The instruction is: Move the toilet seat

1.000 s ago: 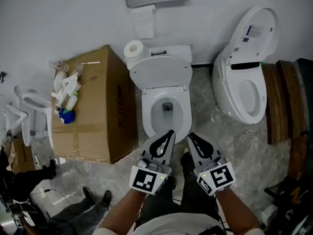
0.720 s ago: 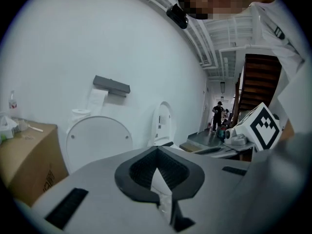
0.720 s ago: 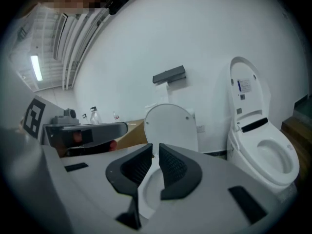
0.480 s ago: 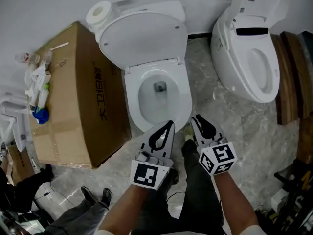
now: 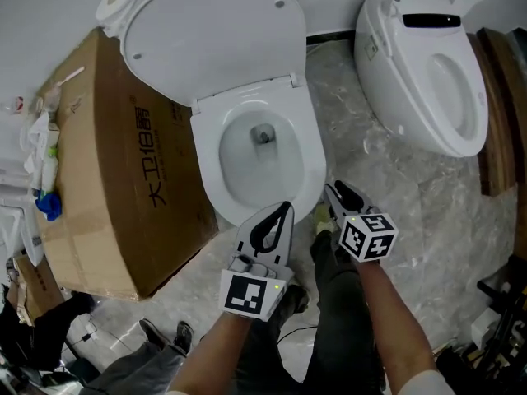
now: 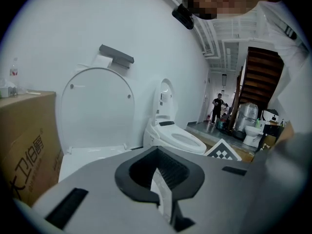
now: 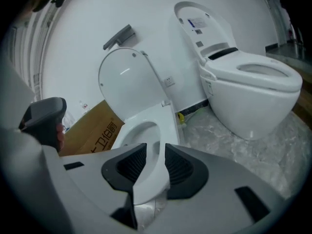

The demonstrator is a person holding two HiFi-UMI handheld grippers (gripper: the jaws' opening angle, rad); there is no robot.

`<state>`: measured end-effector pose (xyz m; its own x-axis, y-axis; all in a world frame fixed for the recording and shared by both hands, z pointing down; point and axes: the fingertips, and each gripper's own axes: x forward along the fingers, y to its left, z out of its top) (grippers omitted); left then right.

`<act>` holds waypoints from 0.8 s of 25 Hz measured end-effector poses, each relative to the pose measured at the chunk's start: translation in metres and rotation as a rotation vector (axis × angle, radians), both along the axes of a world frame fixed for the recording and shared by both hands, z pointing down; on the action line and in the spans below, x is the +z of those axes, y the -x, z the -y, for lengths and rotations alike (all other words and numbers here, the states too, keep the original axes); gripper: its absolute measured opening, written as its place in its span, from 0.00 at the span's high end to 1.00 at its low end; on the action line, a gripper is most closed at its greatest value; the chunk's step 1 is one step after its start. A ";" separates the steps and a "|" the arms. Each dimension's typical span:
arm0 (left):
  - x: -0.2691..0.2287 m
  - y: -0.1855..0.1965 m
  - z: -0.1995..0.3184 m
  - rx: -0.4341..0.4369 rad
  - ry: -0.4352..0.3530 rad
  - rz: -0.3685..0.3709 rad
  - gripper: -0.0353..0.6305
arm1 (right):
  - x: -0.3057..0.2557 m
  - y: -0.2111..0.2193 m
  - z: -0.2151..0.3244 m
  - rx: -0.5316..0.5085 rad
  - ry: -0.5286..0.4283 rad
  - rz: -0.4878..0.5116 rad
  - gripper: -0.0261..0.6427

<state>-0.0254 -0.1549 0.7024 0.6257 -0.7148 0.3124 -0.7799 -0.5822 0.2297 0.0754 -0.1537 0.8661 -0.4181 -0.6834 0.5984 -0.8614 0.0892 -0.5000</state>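
The right gripper [image 7: 155, 149], grey with ribbed black pads, has its jaws parted, having just been opening. Its own view shows the front edge of the white D-shaped plastic toilet seat [image 5: 314, 160] in the gap, with neither pad pressing on it. The left gripper [image 6: 156, 151] has its jaws closed tip to tip on nothing, leaving only a loop-shaped hollow between the pads. The head view alone shows both grippers side by side just in front of the toilet, the right one at the seat's front right edge. The seat lies flat on the bowl, a smooth glossy ring, squared off at the hinge behind. The white oval lid [image 5: 216, 35] stands raised against the wall, with small buffers near its rim. Only the left gripper view takes in a dark wooden staircase [image 6: 263, 77] and a distant standing person [image 6: 217, 107]. Only the head view shows the full top of the printed brown cardboard box [image 5: 115, 155] just left of the toilet. A second white toilet [image 5: 428, 64] stands to the right.
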 end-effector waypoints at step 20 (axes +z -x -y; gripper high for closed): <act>0.081 -0.033 0.017 -0.010 0.096 -0.021 0.94 | 0.097 0.009 0.012 0.144 0.254 0.503 0.77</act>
